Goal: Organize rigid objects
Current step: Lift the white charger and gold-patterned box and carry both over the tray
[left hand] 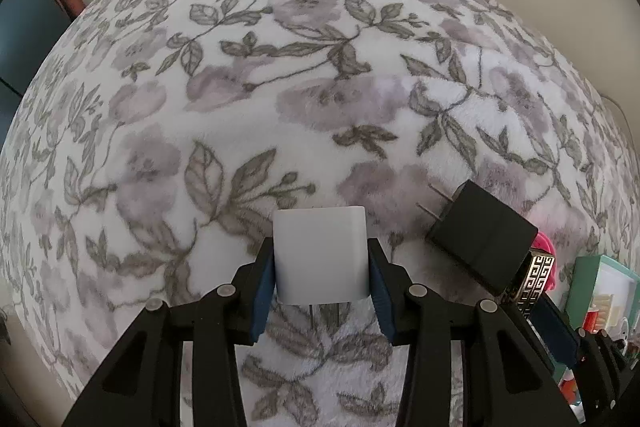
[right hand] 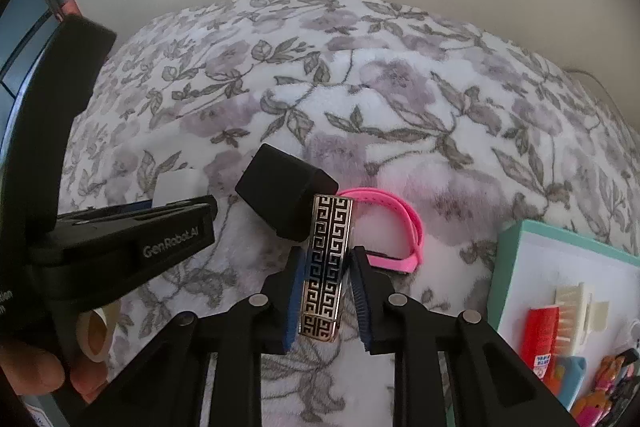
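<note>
On the floral blanket (left hand: 304, 115), my left gripper (left hand: 320, 243) points steeply down and is shut on a white plug adapter (left hand: 320, 255), its blue pads pressing both sides. A black plug adapter (left hand: 480, 243) with two prongs lies just to the right. My right gripper (right hand: 328, 251) is shut on a slim lighter with a black and gold key pattern (right hand: 326, 267), held upright between the pads. In the right wrist view the black adapter (right hand: 286, 195) touches the lighter's top left, and a pink strap (right hand: 400, 215) curls behind it. The white adapter (right hand: 178, 187) shows partly behind the left tool.
A teal-rimmed white tray (right hand: 508, 267) at the right holds a red tube (right hand: 540, 335), a pale brush (right hand: 572, 315) and several small colourful items. The left tool's black body (right hand: 132, 243) and a hand (right hand: 32, 371) fill the left. A tape roll (right hand: 94, 335) lies under them.
</note>
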### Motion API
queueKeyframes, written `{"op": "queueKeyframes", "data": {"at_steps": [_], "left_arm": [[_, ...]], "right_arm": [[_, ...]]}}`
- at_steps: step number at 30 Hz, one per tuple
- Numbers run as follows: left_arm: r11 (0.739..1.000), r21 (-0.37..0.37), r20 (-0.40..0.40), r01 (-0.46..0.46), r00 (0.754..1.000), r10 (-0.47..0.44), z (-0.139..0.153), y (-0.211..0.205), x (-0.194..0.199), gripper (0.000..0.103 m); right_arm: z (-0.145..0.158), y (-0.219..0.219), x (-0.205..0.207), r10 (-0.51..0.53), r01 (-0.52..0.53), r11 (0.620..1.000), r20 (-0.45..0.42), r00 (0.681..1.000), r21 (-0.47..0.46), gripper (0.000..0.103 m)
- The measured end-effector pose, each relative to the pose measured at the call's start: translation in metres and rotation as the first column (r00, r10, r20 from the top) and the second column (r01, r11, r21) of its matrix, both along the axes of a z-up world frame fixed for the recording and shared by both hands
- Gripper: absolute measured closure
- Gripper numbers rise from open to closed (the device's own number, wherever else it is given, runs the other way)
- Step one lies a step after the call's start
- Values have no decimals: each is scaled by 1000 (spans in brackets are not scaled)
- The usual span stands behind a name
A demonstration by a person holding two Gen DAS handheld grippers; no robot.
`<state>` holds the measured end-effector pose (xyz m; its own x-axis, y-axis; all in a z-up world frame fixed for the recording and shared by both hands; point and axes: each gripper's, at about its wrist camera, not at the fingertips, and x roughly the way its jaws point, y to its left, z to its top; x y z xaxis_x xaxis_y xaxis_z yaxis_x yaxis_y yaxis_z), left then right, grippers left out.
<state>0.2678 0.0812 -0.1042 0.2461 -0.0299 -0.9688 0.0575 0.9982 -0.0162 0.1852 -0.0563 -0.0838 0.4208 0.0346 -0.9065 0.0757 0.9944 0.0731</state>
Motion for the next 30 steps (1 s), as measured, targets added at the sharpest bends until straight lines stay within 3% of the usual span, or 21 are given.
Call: {"op": "queueKeyframes", "data": {"at_steps": [15, 23, 30], "left_arm": [[999, 27, -8, -31, 999, 31, 27, -8, -51, 58], [1000, 16, 28, -10, 1000, 9, 60, -33, -86, 58], [999, -13, 72, 45, 996, -44, 93, -69, -100, 58]], "right_arm": [[30, -21, -37, -55, 53, 996, 24, 998, 78, 80], [65, -42, -67, -110, 103, 991, 80, 991, 91, 80], [105, -90, -100, -226, 212, 970, 116, 967, 121, 80]]}}
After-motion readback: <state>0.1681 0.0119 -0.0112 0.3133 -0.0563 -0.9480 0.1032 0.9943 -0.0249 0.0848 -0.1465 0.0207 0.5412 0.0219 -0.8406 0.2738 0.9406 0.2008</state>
